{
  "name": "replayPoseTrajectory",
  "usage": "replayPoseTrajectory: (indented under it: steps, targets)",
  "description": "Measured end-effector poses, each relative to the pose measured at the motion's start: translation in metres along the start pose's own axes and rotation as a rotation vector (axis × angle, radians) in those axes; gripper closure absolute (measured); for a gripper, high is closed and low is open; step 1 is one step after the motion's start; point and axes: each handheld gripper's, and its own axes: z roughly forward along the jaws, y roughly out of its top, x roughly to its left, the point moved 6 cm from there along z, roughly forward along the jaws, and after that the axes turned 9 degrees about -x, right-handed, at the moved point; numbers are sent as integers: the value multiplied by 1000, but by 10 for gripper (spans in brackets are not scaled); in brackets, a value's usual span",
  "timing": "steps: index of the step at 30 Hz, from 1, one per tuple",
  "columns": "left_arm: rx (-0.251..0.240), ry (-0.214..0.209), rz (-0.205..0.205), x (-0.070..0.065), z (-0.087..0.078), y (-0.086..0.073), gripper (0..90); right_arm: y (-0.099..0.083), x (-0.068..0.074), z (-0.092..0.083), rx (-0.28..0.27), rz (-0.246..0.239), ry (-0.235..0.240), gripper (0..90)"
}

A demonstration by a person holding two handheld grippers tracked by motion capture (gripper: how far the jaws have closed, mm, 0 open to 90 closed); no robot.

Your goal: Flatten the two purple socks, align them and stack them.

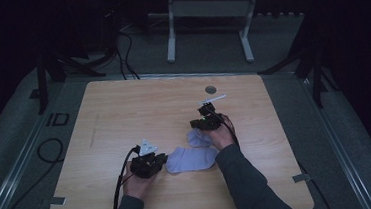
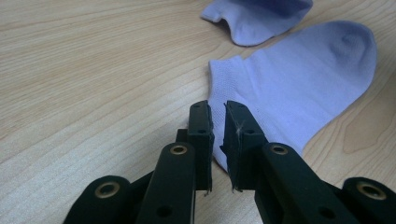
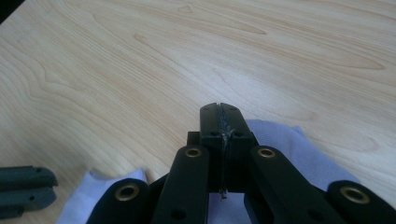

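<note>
wooden table [image 1: 123, 109], grey floor [image 1: 20, 127], metal frame [image 1: 170, 30]

A dim lab or recording studio: a bare wooden desk [image 1: 123, 109] stands on grey carpet, dark stands [image 1: 45, 70] flank it left and right, cables [image 1: 127, 54] trail at the far left, and a white table frame [image 1: 207, 17] stands beyond.

the high view looks forward and down from above the near edge, far enough to take in the whole counter [image 1: 123, 104]. the left gripper view sits low and close, looking along its tongs [image 2: 217, 116] to two socks [image 2: 299, 79] at upper right of its frame. the right gripper view looks steeply down, tongs [image 3: 219, 116] over a sock [image 3: 289, 144] at the bottom. all three share socks and wood.
</note>
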Motion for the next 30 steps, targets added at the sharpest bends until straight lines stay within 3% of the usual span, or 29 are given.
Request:
replayPoseTrajectory:
  steps: [20, 30]
  targets:
    - [3, 3, 0, 1, 0, -1, 807, -21, -34, -44, -51, 58, 0, 879]
    - [5, 7, 2, 2, 0, -1, 807, -38, -51, -64, -45, 58, -46, 891]
